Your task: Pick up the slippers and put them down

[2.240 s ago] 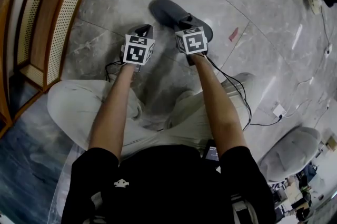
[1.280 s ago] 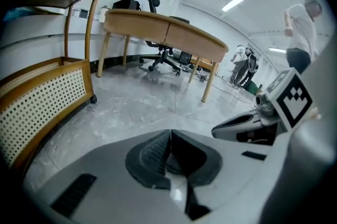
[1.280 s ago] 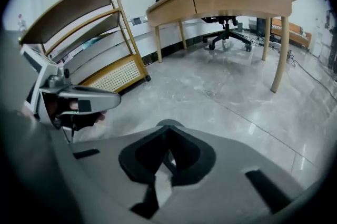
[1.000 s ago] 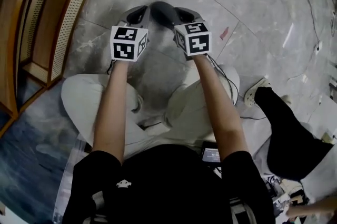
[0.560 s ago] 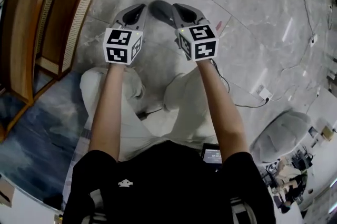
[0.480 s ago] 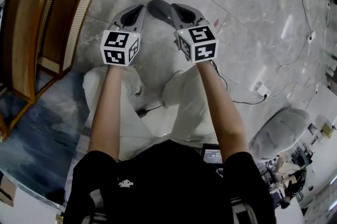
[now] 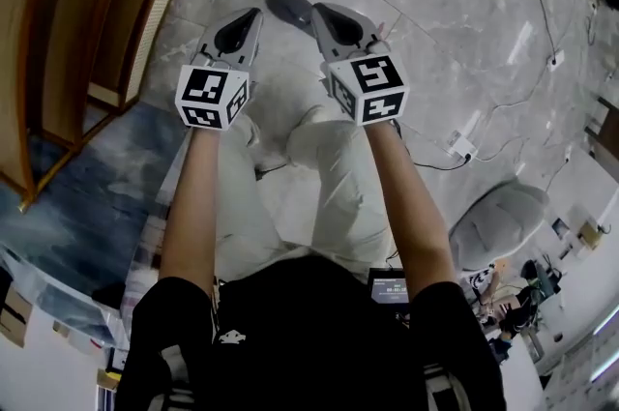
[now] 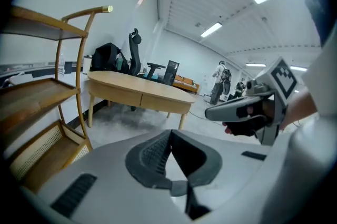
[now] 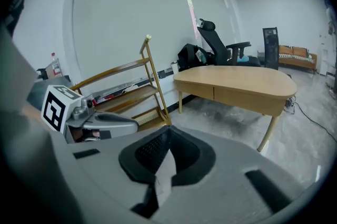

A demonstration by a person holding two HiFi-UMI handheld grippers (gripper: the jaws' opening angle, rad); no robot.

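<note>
One dark grey slipper [image 7: 287, 9] lies on the marble floor far below, partly hidden behind my right gripper. I see no second slipper. In the head view both grippers are held high, side by side in front of the person. My left gripper [image 7: 248, 15] has its jaws together, and its own view [image 8: 169, 133] shows nothing between them. My right gripper [image 7: 326, 13] is also shut, and it is empty in its own view [image 9: 168, 131]. Each gripper shows in the other's view: the right gripper [image 8: 211, 111] and the left gripper [image 9: 135, 123].
A wooden shelf with rattan panels [image 7: 89, 13] stands at the left, beside a blue rug [image 7: 87, 196]. Cables [image 7: 455, 148] and a grey beanbag [image 7: 498, 220] lie to the right. An oval wooden table [image 9: 237, 83] and an office chair [image 9: 210, 41] stand ahead.
Both grippers have risen well above the floor as the person stood up from a crouch. The slipper stays on the floor, and both pairs of jaws stay together.
</note>
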